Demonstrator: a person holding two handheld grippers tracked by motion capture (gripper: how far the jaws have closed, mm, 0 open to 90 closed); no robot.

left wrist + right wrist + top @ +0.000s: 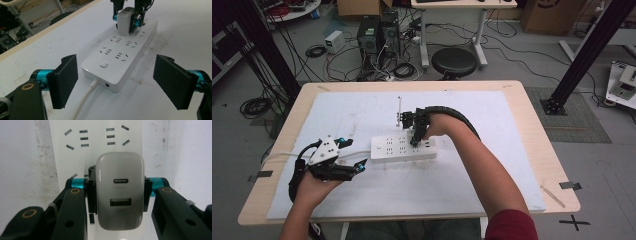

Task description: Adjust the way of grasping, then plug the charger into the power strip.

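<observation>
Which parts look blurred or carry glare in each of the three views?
High view: soft overall, white power strip sockets barely resolved. Left gripper view: black jaws near the lens slightly soft, strip sharp. Right gripper view: white USB charger shows faint glare on its rounded top edge; its lower label is blurred.

A pale wooden surface (532,130) stands on a grey floor (512,65), most of its top covered by a white mat (492,165). Beyond its far edge sit a round black stool (454,62), two dark computer towers (377,34) amid tangled black cables (312,51), and a white-legged desk (452,30). Black metal frame posts (584,52) rise at either side, and cardboard boxes (548,15) stand at the back.
</observation>
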